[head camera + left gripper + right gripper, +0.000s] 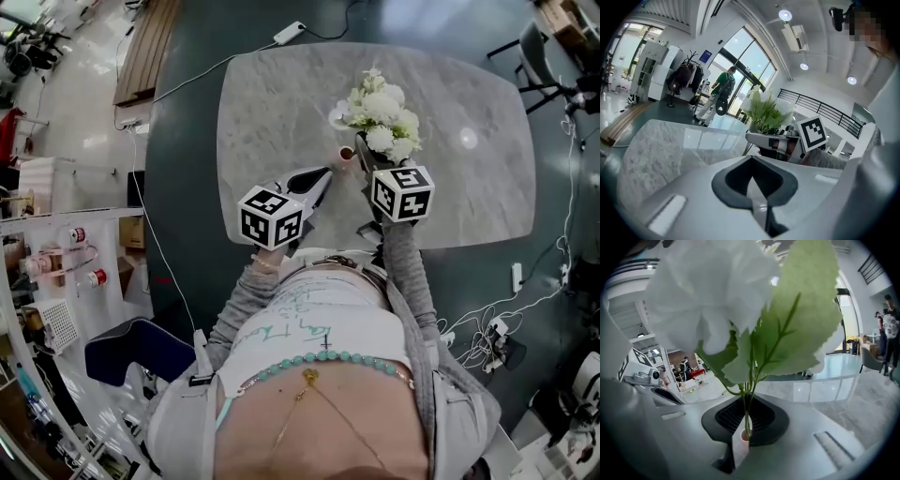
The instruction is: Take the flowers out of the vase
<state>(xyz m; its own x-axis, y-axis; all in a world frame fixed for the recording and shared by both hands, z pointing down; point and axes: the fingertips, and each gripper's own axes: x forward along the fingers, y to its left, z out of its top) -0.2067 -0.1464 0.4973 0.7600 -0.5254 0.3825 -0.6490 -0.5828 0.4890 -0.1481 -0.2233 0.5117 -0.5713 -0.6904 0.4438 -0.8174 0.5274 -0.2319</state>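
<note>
A bunch of white flowers [382, 114] with green leaves stands over the marble table [281, 103]. My right gripper [365, 156] is shut on the thin green stems [746, 414], just below the leaves [797, 319]. White blooms [710, 296] fill the upper part of the right gripper view. A small reddish ring [346, 153] beside the stems looks like the vase mouth. My left gripper [323, 177] points at that spot from the left, jaws together [757, 193] and holding nothing. The left gripper view shows the bunch [766, 112] above the right gripper [774, 140].
The table's near edge [309, 246] lies just in front of the person's body. A power strip [289, 33] and cables lie on the dark floor beyond the table. A chair [539, 56] stands at the far right. Shelving [56, 253] stands to the left.
</note>
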